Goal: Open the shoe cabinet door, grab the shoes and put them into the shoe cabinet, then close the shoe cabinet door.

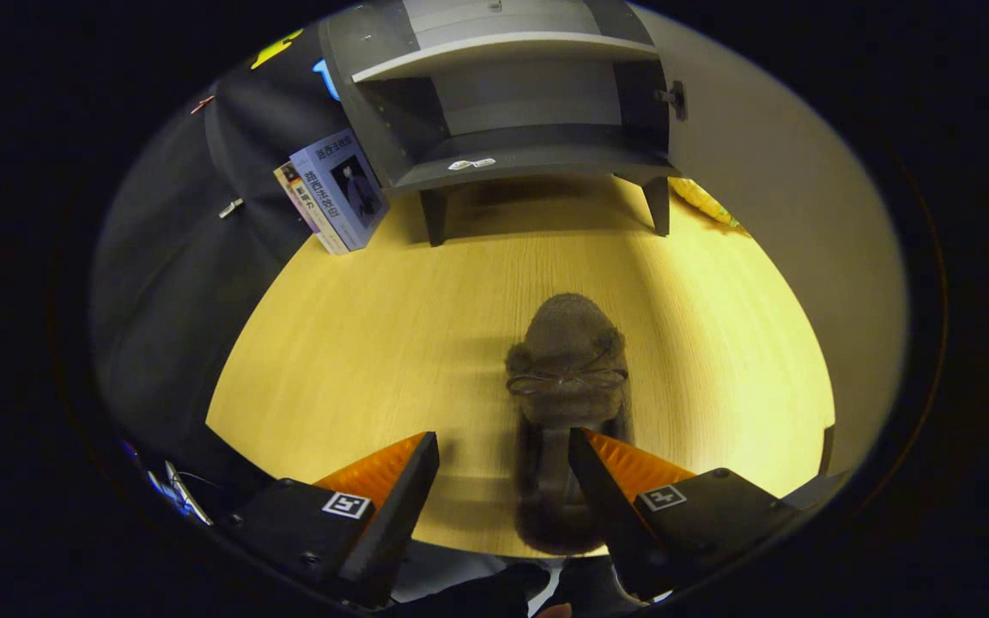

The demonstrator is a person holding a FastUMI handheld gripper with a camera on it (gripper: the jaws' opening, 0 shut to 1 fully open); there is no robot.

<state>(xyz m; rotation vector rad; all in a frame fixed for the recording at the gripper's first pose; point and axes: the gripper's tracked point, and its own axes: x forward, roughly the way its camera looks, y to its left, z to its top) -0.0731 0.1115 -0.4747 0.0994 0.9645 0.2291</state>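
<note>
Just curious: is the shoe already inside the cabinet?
No, the shoe lies on the table, between the open jaws, short of the open cabinet.

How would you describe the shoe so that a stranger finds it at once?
On the light wooden table, in front of the open grey shoe cabinet, lies a fuzzy brown slipper. Its heel sits between the open gripper fingers; only it has fur and a bow.

I see the shoe (567,378) on the table (374,343) just ahead of my spread fingers (409,481), cabinet (512,129) beyond, books (336,193) left of it.
</note>
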